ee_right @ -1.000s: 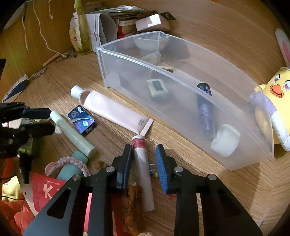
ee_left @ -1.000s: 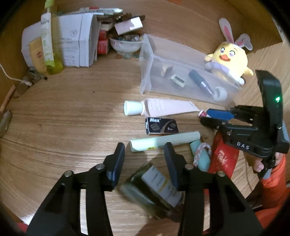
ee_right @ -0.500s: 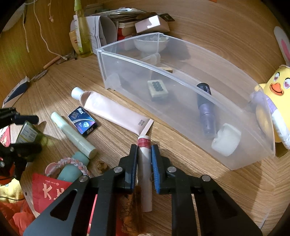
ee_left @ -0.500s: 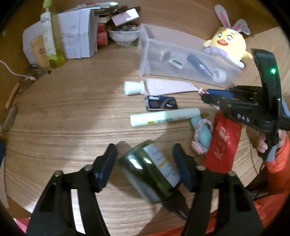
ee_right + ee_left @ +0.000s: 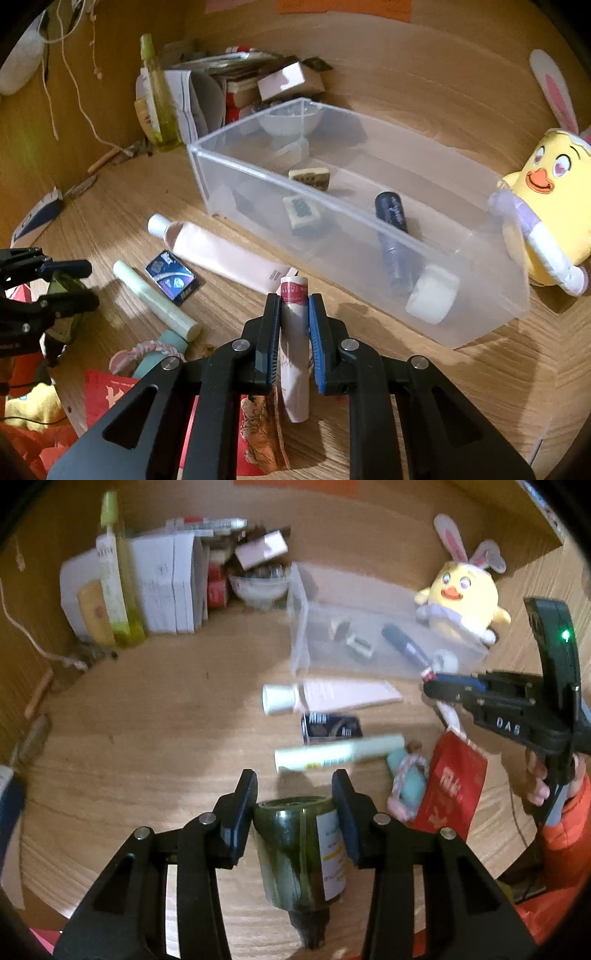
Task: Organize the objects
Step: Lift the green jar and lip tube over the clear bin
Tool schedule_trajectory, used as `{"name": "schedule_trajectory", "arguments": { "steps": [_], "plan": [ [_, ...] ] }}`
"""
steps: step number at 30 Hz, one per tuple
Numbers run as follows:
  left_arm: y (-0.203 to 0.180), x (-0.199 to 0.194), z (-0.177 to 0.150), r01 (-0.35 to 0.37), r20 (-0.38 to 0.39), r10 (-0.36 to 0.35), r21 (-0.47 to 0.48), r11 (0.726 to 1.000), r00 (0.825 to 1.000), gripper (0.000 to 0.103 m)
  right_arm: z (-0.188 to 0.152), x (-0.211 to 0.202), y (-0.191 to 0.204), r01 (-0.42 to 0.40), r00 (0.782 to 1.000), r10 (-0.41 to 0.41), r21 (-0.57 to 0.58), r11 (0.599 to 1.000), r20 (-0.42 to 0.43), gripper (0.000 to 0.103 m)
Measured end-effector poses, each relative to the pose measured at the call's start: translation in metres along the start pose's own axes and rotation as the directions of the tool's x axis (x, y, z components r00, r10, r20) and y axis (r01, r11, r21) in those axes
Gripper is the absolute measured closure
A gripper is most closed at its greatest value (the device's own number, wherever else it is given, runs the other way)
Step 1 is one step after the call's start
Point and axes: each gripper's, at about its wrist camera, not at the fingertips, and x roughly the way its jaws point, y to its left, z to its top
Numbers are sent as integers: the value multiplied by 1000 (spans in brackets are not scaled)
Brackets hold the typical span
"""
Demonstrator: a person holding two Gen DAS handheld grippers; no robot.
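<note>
The left gripper point(image 5: 294, 794) has just been closing and seems to be pinching the dark green bottle point(image 5: 301, 853) between its pads; the right gripper point(image 5: 294, 317) is clamping a pink-capped white tube point(image 5: 294, 343), the clear bin point(image 5: 369, 236) lying just ahead of it

**Readable lettering near the clear bin**

"DAS" stands in pale raised letters on the black body of the right gripper point(image 5: 436, 686), just right of the clear plastic bin point(image 5: 258, 173). The small dark box point(image 5: 170, 277) in front of the bin carries the brand "Max". Print on the green bottle's label point(image 5: 332, 849) and the red packet point(image 5: 452, 786) is too blurred to read.
</note>
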Motion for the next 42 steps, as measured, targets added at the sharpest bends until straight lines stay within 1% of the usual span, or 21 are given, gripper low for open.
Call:
{"name": "schedule_trajectory", "arguments": {
  "steps": [4, 11, 17, 22, 29, 42],
  "plan": [
    [-2, -11, 15, 1, 61, -2, 2, 1000, 998, 62, 2, -10, -6, -1, 999, 0, 25, 1000, 34, 89],
    [-4, -22, 31, 15, 122, -14, -4, 1000, 992, 62, 8, -33, -15, 4, 995, -10, 66, 998, 100, 89],
    [-8, -36, 48, 10, 186, -11, 8, 1000, 983, 62, 14, -51, -23, 10, 988, -25, 96, 995, 154, 89],
    [-8, -43, 65, 23, 231, -24, 8, 1000, 973, 62, 19, -64, -28, 14, 981, -35, 110, 994, 193, 89],
    [-10, -43, 89, 49, 261, -48, 6, 999, 964, 62, 27, -75, -34, 19, 971, -50, 132, 991, 235, 89],
    [-22, -30, 124, 25, 279, -34, 34, 999, 960, 62, 49, -83, -62, 62, 956, -107, 166, 984, 275, 89]
  ]
}}
